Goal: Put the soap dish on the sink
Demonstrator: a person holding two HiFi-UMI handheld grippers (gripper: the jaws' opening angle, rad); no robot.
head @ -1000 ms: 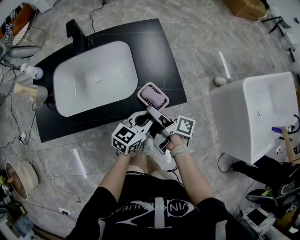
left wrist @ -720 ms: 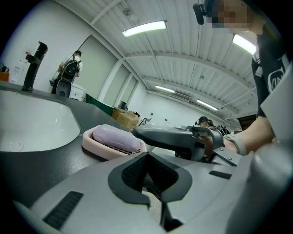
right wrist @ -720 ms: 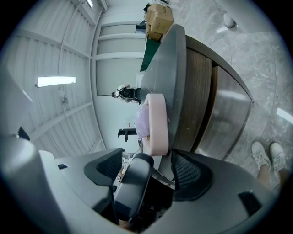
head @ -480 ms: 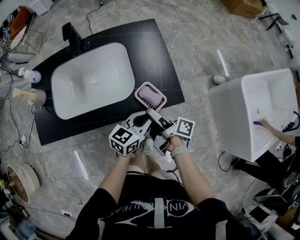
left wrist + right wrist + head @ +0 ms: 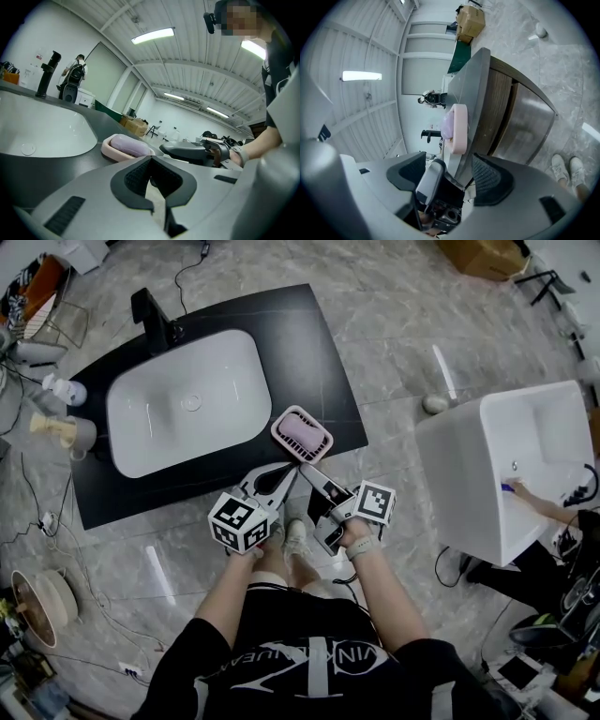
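Observation:
The pink soap dish (image 5: pixel 302 435) holds a purple bar of soap and rests on the black counter (image 5: pixel 309 352), just right of the white sink basin (image 5: pixel 159 427). It also shows in the left gripper view as the dish (image 5: pixel 126 146) and in the right gripper view as the dish (image 5: pixel 457 129). Both grippers hang off the counter's front edge, apart from the dish. My left gripper (image 5: pixel 292 470) (image 5: pixel 151 159) has its tips together and holds nothing. My right gripper (image 5: pixel 309 493) (image 5: pixel 450 164) stands open and empty, and the left gripper's jaw shows between its fingers.
A black faucet (image 5: pixel 155 320) stands at the sink's far left corner. Bottles (image 5: pixel 66 385) sit left of the counter. A second white basin (image 5: pixel 506 465) stands to the right, with another person's hand at it. Cables cross the marble floor at left.
Both grippers have drawn back a little from the soap dish toward the person. The left one has shifted down and left. The dish stays on the counter.

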